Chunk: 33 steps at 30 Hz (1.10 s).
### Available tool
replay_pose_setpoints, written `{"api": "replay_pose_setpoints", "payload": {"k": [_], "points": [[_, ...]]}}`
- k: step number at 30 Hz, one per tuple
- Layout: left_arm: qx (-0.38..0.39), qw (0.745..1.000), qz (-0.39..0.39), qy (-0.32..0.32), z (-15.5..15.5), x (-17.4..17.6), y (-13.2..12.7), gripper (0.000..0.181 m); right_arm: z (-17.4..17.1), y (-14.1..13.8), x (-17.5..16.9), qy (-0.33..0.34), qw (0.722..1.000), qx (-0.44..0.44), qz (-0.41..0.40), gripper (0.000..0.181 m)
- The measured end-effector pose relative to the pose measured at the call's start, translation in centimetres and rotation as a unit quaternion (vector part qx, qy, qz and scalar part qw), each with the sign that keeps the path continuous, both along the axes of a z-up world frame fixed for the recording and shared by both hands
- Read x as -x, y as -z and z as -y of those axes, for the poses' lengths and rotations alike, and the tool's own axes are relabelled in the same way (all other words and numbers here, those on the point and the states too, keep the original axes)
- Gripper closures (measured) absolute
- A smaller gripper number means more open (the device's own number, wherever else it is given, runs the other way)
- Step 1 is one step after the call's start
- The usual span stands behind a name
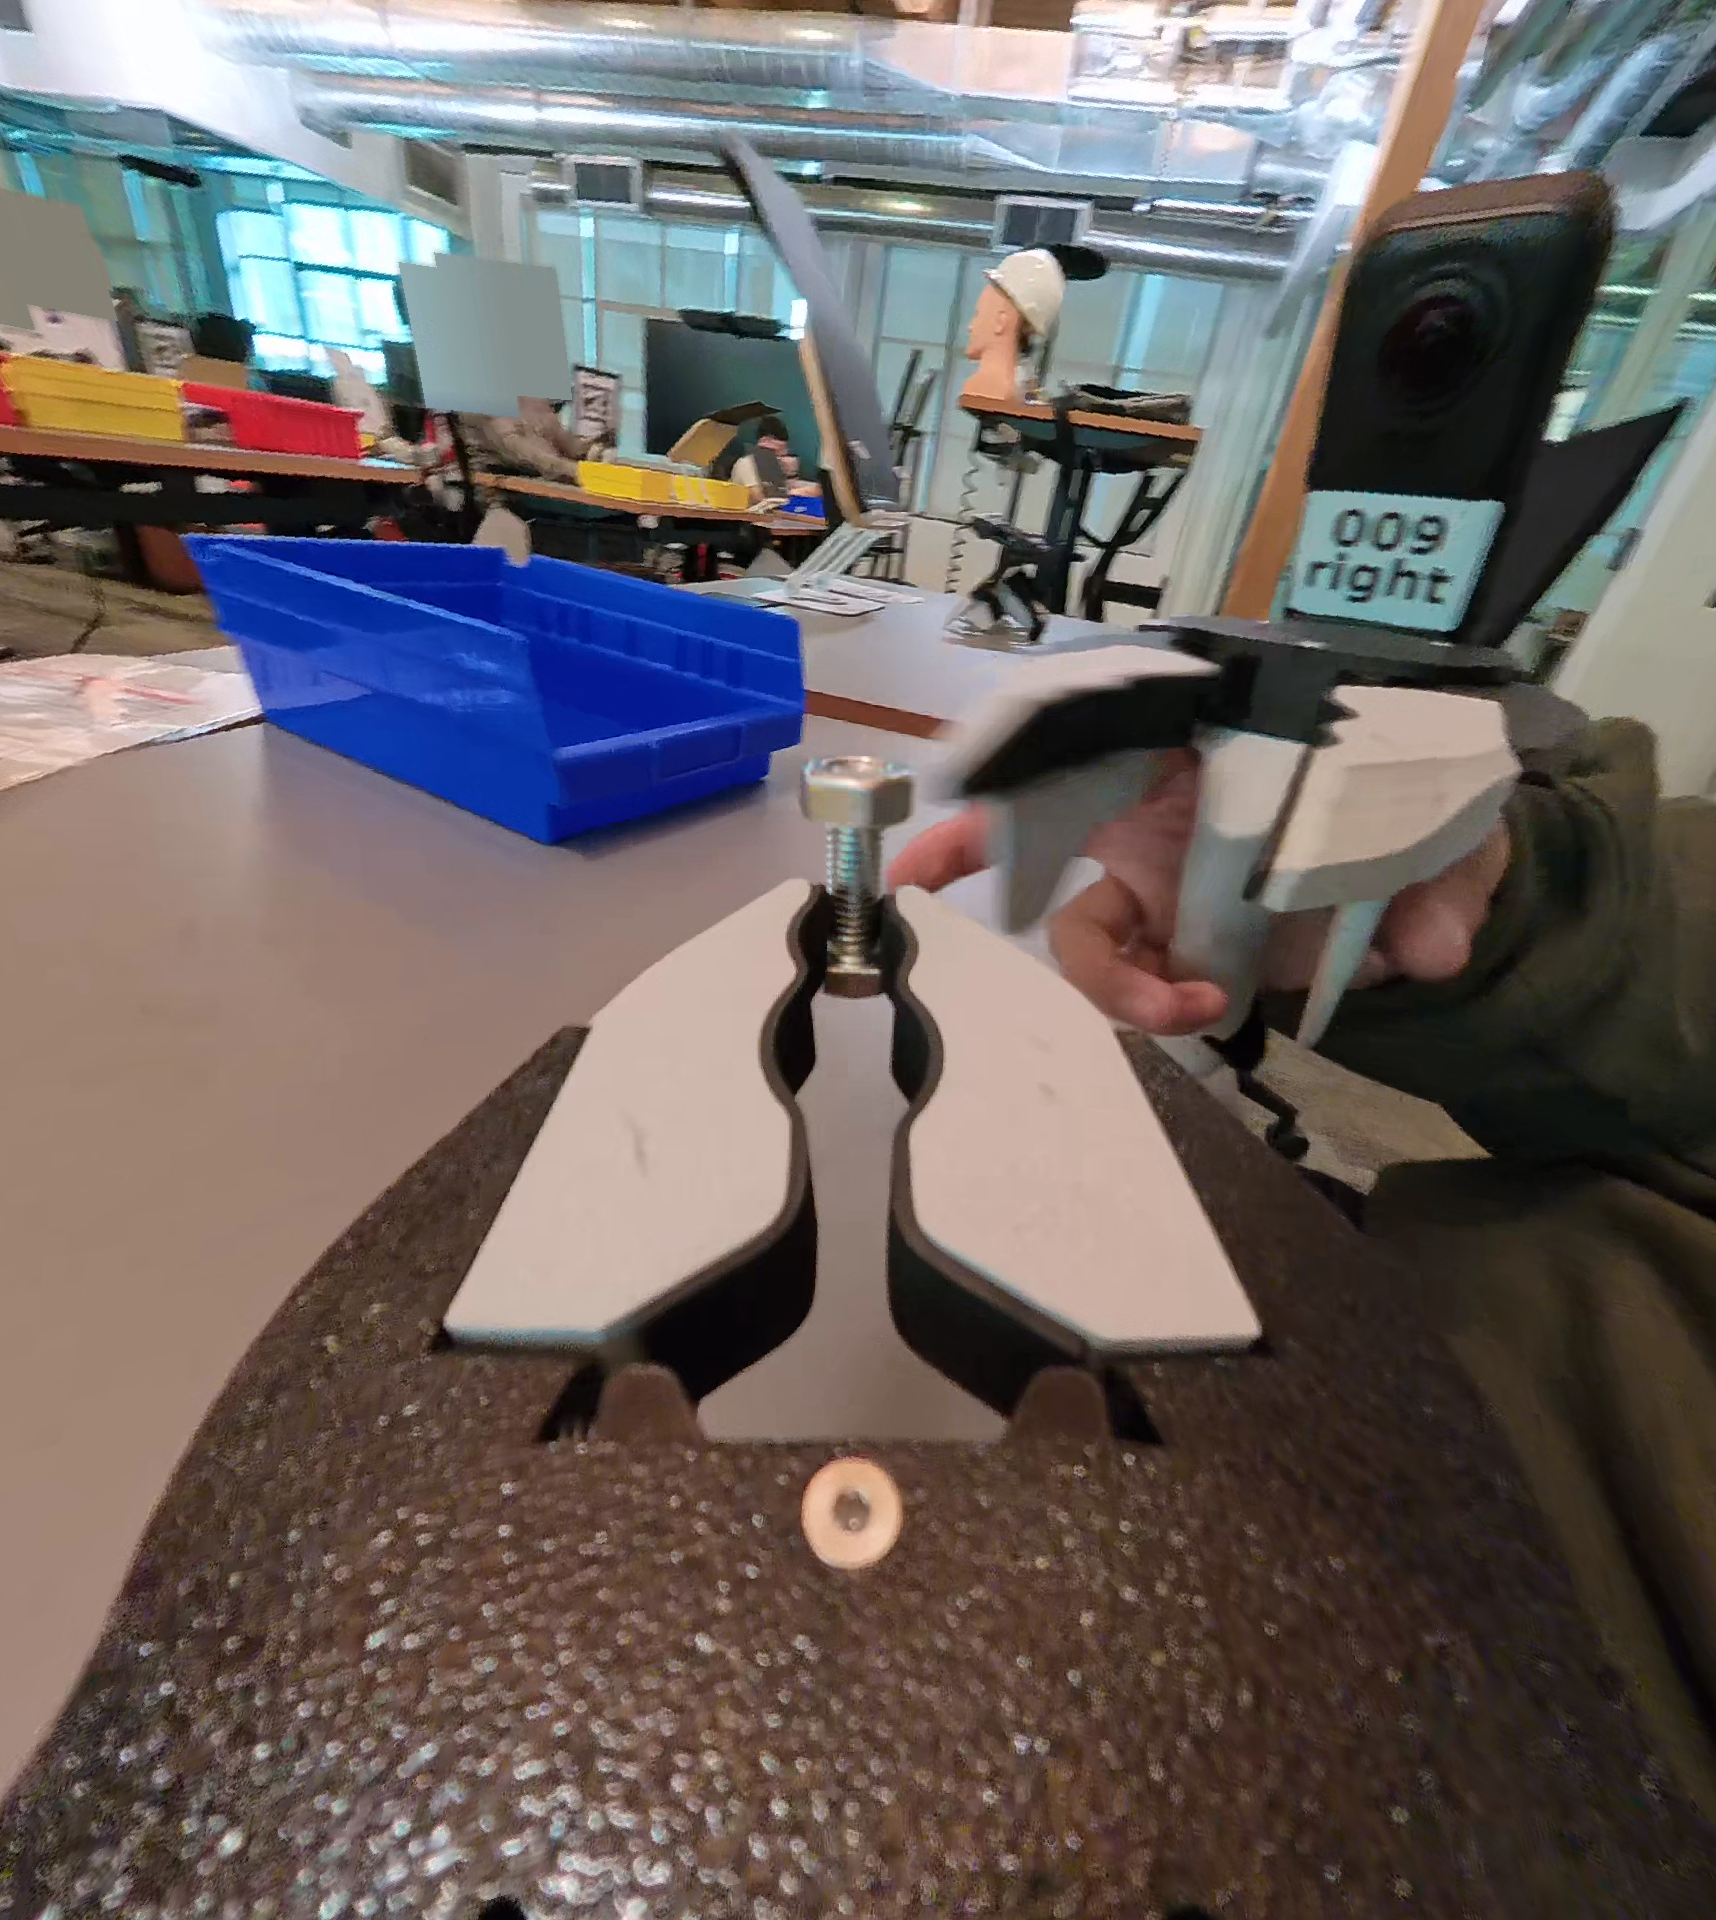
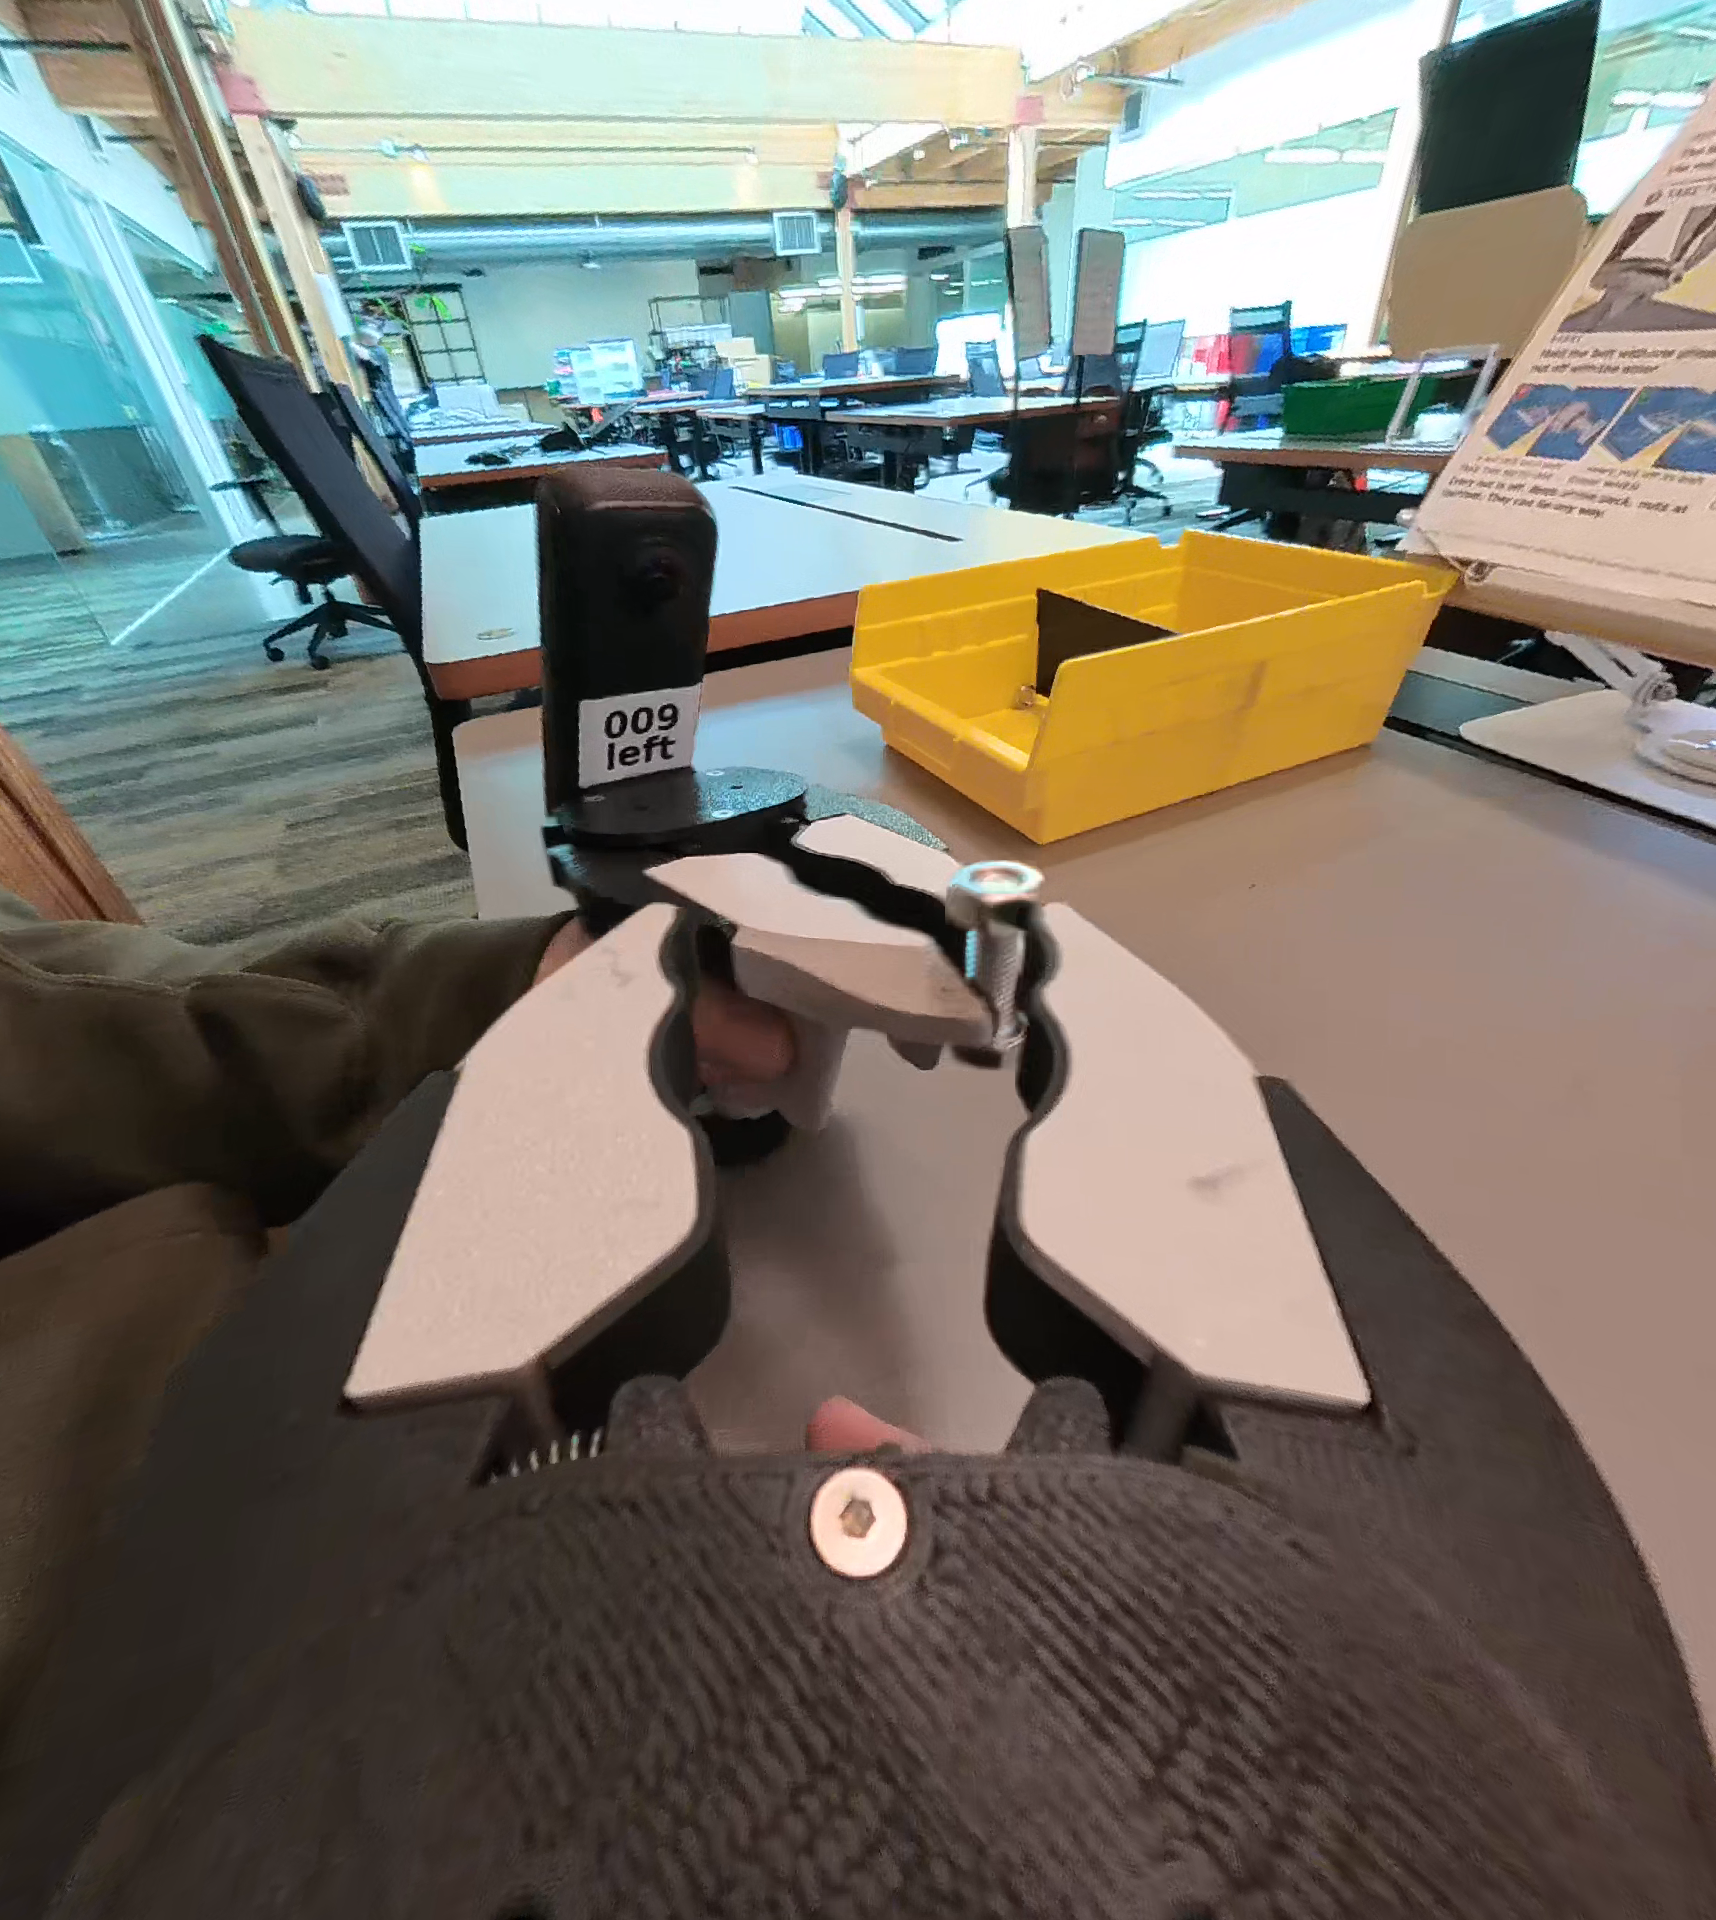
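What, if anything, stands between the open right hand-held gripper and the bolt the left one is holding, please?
Nothing visible does. The bolt stands upright, clamped in the left hand-held gripper. The right hand-held gripper is open beside it, with only air and grey table between.

Upright bolt (image 1: 855,831) clamped in left hand-held gripper (image 1: 855,940), blue bin (image 1: 521,675) behind.
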<state>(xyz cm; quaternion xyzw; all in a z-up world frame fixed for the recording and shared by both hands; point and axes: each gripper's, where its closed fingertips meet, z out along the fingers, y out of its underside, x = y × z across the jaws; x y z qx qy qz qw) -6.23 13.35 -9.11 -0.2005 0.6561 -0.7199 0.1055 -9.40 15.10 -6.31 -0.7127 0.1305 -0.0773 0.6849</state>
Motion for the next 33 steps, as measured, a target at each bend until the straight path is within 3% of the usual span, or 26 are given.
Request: {"api": "replay_pose_setpoints", "payload": {"k": [1, 2, 7, 12, 16, 18, 19, 20, 23, 25, 33], "points": [[0.002, 1.0, -0.008, -0.002, -0.1, -0.2, 0.1, 0.172, 0.0, -0.1, 0.9, -0.036, 0.999, -0.001, 0.003, 0.145], [0.005, 1.0, -0.009, 0.002, -0.1, -0.1, 0.0, 0.172, 0.0, -0.5, 1.7, -0.062, 0.998, -0.011, 0.003, 0.146], [-0.008, 1.0, 0.007, 0.024, 0.5, 0.6, 0.1, 0.172, 1.2, -0.5, -1.5, 0.043, 0.999, -0.015, -0.002, 0.116], [-0.017, 0.998, 0.015, 0.056, 1.2, 1.6, 0.2, 0.172, 0.5, 0.0, -0.8, 0.014, 1.0, -0.02, -0.018, 0.12], [-0.014, 1.0, 0.002, 0.019, 0.7, 0.5, 0.2, 0.172, 0.0, 0.5, -0.4, 0.008, 1.0, 0.001, -0.018, 0.118], [-0.007, 1.0, -0.014, -0.008, 0.0, -0.3, 0.3, 0.172, 0.2, 0.3, 0.0, -0.008, 1.0, 0.002, -0.011, 0.137], [-0.004, 1.0, -0.021, -0.006, -0.1, -0.4, 0.3, 0.172, 0.1, 0.1, 1.3, -0.057, 0.998, 0.0, -0.006, 0.159], [0.0, 1.0, -0.021, -0.001, -0.2, -0.3, 0.3, 0.172, 0.1, -0.2, 1.7, -0.069, 0.998, -0.006, -0.008, 0.153], [-0.006, 1.0, -0.012, 0.01, 0.1, 0.1, 0.3, 0.172, 0.7, -0.1, -1.0, 0.029, 1.0, 0.004, 0.009, 0.127], [-0.01, 1.0, -0.006, 0.021, 0.4, 0.4, 0.3, 0.172, 0.9, 0.5, -1.5, 0.044, 0.999, 0.014, 0.01, 0.118], [-0.014, 0.999, 0.0, 0.048, 0.8, 1.1, 0.3, 0.172, -0.1, 1.1, -0.3, 0.005, 1.0, 0.017, -0.006, 0.123]]}}
